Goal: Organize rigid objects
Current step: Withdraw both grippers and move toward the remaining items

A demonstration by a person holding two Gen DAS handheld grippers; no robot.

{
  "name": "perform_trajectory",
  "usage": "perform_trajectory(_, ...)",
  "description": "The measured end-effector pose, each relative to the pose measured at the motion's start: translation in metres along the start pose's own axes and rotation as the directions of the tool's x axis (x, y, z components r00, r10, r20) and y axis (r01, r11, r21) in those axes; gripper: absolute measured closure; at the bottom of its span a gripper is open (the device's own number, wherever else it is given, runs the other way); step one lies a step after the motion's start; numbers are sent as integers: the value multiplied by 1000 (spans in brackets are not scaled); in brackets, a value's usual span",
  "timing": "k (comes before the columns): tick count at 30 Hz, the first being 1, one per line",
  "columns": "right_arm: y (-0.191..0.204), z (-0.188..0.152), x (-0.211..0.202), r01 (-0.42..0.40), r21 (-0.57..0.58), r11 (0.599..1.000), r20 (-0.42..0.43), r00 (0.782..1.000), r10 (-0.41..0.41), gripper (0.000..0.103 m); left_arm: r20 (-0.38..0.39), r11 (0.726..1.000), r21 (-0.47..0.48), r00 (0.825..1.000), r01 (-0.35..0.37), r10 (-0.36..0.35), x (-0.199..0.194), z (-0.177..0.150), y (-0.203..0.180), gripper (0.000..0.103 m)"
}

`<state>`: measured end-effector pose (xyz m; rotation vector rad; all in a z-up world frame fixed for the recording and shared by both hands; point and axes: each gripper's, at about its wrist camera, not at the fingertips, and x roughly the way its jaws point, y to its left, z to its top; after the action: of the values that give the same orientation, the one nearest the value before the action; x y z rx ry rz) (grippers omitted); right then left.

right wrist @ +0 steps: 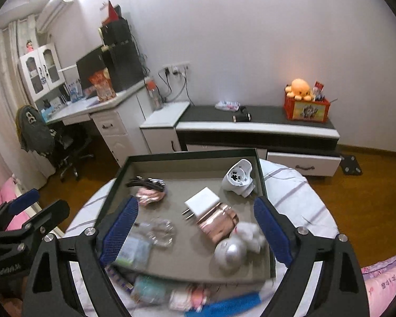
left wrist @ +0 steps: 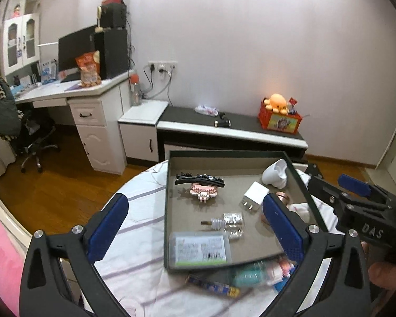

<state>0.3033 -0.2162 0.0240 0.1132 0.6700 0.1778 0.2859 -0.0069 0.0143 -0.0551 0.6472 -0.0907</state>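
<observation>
While both of my grippers hang above the round table (left wrist: 134,240), the dark-rimmed tray (left wrist: 167,211) is my landmark, sitting on the striped cloth with most of the small things lying in it. My left gripper (left wrist: 195,227) has its blue pads spread wide with nothing pinched between them; one pad sits left of the tray over the cloth, the other over the tray's right part. My right gripper (right wrist: 208,227) is likewise spread and holds nothing, both of its pads over the tray's near half. Inside the tray, toward its far left, a black hair clip (left wrist: 199,179) lies touching a pink block figure (left wrist: 203,192). In the tray's far right corner rests a white cup-like piece (right wrist: 237,179) on its side, and just nearer than that a white plug adapter (right wrist: 202,200) beside a shiny copper-coloured item (right wrist: 219,223). Near the tray's right front I see a silver ball (right wrist: 230,251) against a white fluffy toy (right wrist: 249,233). A clear glass stopper (left wrist: 225,223) lies mid-tray, and a labelled clear case (left wrist: 199,248) at the front left. Outside, against the tray's near edge, blurred packets and a blue tube (right wrist: 232,302) lie on the cloth.
</observation>
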Motion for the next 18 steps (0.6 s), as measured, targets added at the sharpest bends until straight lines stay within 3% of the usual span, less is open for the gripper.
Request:
perform_trajectory(11,26,-55,-108,29,-28,999,131,991,-25,12,70,1000,-28,998,-7,9,-90,-41,10,0)
perform_trajectory(18,38,-87,-149,66,-69,995,187,981,-52,12,73,997,-71,997,-25,30,-126,-82,14,0)
